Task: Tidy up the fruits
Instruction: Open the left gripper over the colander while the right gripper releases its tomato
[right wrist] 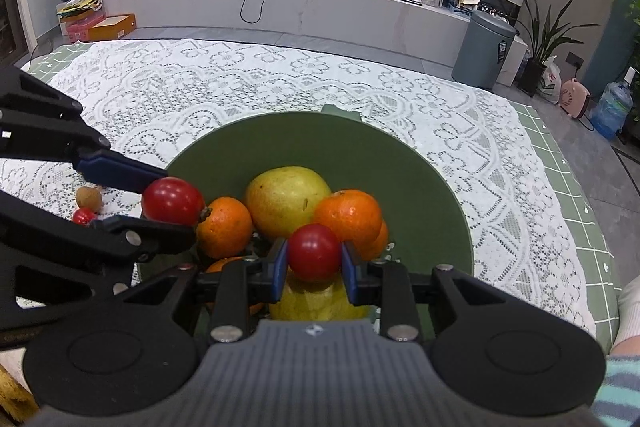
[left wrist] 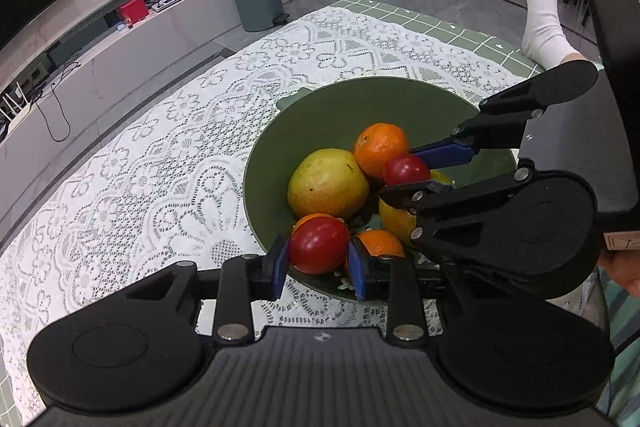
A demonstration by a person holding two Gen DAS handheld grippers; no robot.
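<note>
1. Fruit is already gathered in the green bowl [right wrist: 420, 163] on the lace-covered desk [right wrist: 280, 83]: a large yellow-green mango [right wrist: 286, 201], several oranges [right wrist: 348, 215] and another yellow fruit [right wrist: 316, 301] under the right tongs are seen inside it.
2. A red tomato [left wrist: 319, 245] is gripped between the blue pads of the left tongs [left wrist: 319, 259], which are clenched on it just above the near rim of the bowl.
3. A second red tomato [right wrist: 314, 252] is clamped in the right tongs [right wrist: 314, 267], held over the pile in the bowl and not yet released.
4. Two items are seen outside the bowl in the right wrist view: a small brown fruit [right wrist: 89, 197] and a small red fruit [right wrist: 83, 215], both lying on the desk just beside the bowl's left side.
5. The task is judged well advanced: most fruit is collected, two tomatoes are to be set down, and the two stray pieces are left to be fetched.
</note>
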